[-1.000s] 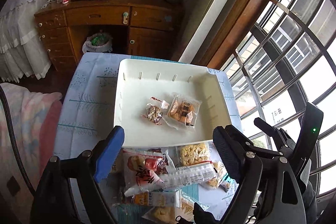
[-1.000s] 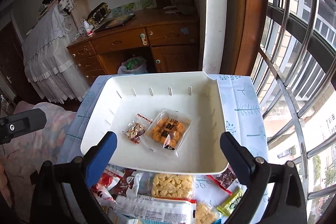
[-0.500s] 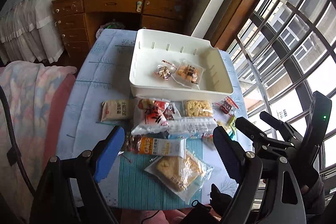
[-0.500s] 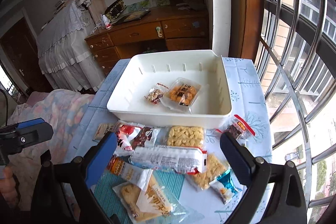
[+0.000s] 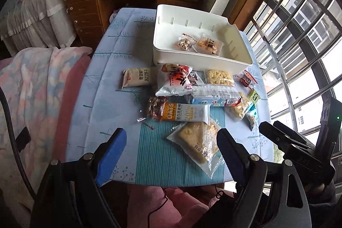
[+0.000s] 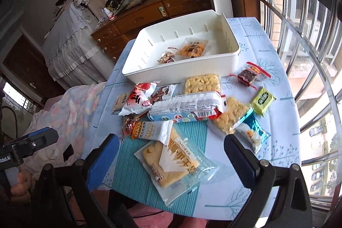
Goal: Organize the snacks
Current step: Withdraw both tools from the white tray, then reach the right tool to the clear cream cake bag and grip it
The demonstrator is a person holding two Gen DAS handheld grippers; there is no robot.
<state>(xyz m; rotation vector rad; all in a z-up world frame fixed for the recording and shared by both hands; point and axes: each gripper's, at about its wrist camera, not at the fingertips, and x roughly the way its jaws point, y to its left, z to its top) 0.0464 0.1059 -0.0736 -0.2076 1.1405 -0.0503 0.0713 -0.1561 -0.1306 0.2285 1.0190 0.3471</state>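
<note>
The table (image 6: 267, 52) carried a pale blue tree-print cloth and a teal striped mat (image 6: 132, 166). On it sat a white bin (image 6: 188, 72) at the far end — loose snack packets (image 6: 186, 108) lay scattered just before it.

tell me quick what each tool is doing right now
Left tool: open, holding nothing, above the table.
Right tool: open, holding nothing.

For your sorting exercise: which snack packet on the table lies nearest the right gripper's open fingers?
The clear flat packet holding a large pale-yellow cracker, on the striped mat. It lies just ahead of the right gripper; the other packets lie farther off, toward the white plastic bin.
</note>
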